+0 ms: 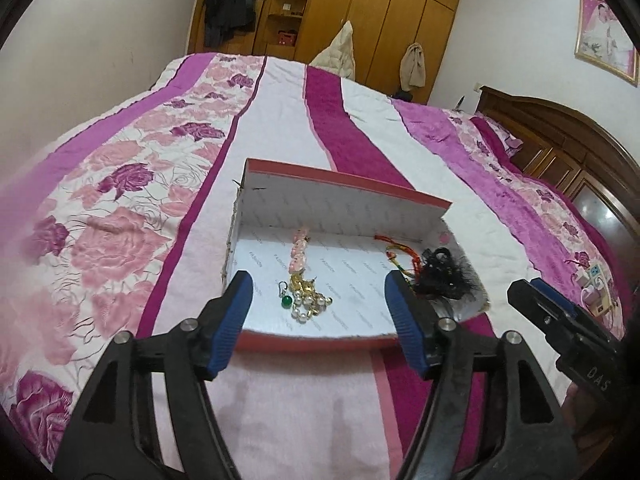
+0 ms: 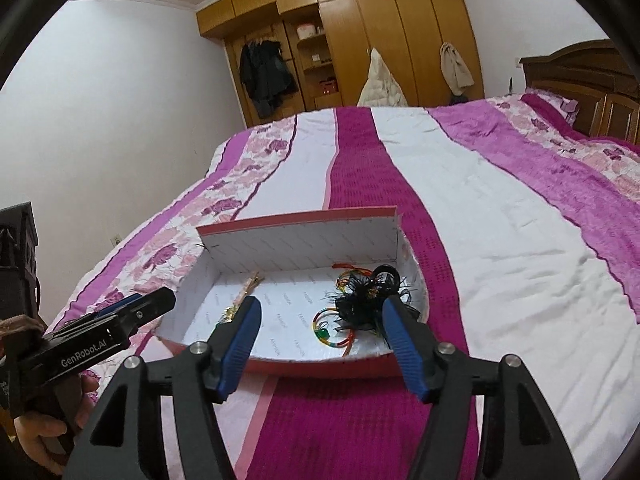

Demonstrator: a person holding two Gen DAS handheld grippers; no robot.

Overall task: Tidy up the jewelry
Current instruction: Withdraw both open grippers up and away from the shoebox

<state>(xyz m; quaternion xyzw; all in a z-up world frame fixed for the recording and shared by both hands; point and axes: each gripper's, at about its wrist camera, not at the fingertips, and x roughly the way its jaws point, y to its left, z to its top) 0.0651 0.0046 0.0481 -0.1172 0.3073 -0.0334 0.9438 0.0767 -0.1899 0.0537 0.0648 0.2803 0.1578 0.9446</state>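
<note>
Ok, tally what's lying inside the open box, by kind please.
Pink beaded hair clip with pearl and gold dangles: 1
Green bead earring: 1
Red, green and yellow cord bracelet: 1
Black feathery hair piece: 1
Total: 4, all inside the box.

- A home bedroom is showing here: a wide bed point(image 1: 280, 128) is filling most of both views, wearing a quilted spread in pink, magenta and white stripes with rose patterns.
- A carved dark wooden headboard point(image 1: 560, 136) is standing at 3 o'clock.
- A tall wooden wardrobe point(image 2: 384, 32) is lining the far wall at 12 o'clock, with a dark coat point(image 2: 264, 76) and pale jackets point(image 2: 380, 84) hanging on it.
- A framed portrait point(image 1: 606, 36) is hanging at 2 o'clock.
</note>
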